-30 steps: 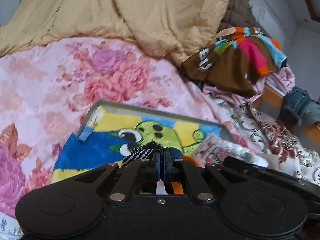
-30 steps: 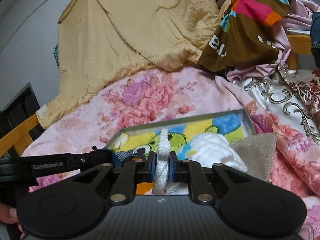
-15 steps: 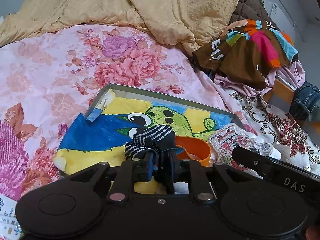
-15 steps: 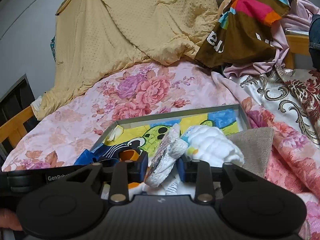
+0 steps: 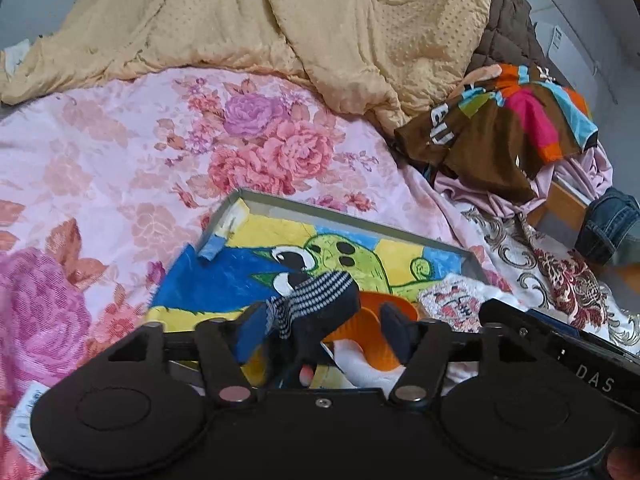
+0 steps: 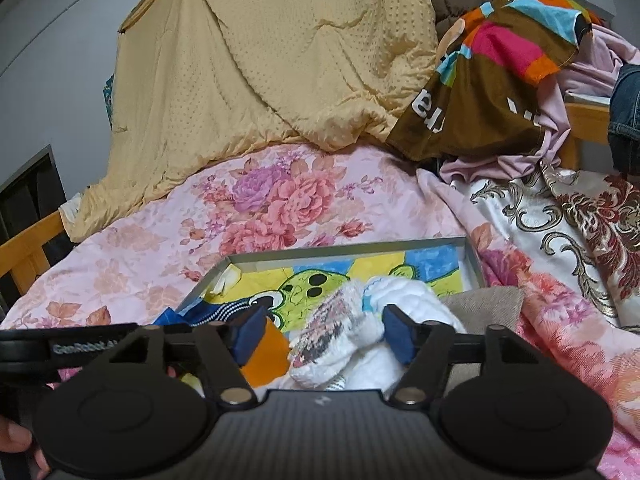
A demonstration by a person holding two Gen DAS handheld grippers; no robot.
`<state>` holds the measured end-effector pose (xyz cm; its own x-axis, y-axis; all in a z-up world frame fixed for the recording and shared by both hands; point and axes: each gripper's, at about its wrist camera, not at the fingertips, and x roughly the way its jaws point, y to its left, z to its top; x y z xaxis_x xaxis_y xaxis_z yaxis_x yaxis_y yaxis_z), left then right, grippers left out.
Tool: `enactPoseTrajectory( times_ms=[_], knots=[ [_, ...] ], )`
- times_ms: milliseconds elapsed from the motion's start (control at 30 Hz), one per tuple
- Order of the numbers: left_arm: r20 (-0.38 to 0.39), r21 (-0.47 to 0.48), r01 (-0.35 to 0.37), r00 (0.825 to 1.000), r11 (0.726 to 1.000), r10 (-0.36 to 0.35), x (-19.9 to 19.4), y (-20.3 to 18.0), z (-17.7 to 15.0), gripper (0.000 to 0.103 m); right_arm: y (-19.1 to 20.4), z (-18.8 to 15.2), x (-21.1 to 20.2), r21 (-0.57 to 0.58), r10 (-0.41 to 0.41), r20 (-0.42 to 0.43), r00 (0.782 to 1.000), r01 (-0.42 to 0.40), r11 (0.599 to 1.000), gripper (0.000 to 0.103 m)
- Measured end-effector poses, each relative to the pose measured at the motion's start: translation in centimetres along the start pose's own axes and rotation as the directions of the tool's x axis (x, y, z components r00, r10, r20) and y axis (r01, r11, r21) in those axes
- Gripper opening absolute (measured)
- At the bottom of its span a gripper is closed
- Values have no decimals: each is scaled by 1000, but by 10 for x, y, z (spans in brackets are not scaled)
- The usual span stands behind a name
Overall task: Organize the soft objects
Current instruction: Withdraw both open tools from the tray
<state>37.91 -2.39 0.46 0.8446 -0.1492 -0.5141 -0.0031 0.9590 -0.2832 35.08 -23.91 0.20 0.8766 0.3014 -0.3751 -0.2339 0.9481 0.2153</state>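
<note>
The left gripper (image 5: 322,330) has just been opening; its jaws stand spread, and the striped sock (image 5: 316,300) lies between them, draped against the left pad but no longer pinched. Just behind it sits an orange cup (image 5: 376,332), and to the right of that a patterned white sock (image 5: 452,300).

The right gripper (image 6: 324,334) has also just been opening. Its jaws are spread, with the patterned white sock (image 6: 332,328) slumped loose between them, on a white fluffy cloth (image 6: 408,300) that touches the right pad.

All these soft things lie in a shallow grey tray (image 6: 344,251) lined with a cartoon picture (image 5: 360,256) in yellow, blue and green. The tray rests on a bed under a pink floral sheet (image 5: 120,160). Farther back a tan quilt (image 5: 280,20) is heaped up, with a brown multicoloured shirt (image 5: 500,128) to its right. A beige cloth (image 6: 484,304) lies just beside the tray's right edge, by a gold-patterned fabric (image 6: 560,216).
</note>
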Motion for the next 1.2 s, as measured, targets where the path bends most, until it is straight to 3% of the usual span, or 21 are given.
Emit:
enactPoseTrajectory(
  times_ms=[267,667,900,1200],
  knots=[
    [34,20,-13,999,1000,12,-22,-5,8,82,-3,6,-20,-8,-20,50,999,20,1000,92],
    [99,51,-68,993,996,62,-41,-22,16,102,-17,15,-39,29,-49,104,993,46,999,102],
    [103,24,-102,990,995,99,-53,-22,13,102,-19,18,-53,43,-74,127,989,69,997,103],
    [118,10,-97,988,995,95,-78,-24,-4,102,-12,8,-78,29,-105,131,986,102,994,103]
  ],
)
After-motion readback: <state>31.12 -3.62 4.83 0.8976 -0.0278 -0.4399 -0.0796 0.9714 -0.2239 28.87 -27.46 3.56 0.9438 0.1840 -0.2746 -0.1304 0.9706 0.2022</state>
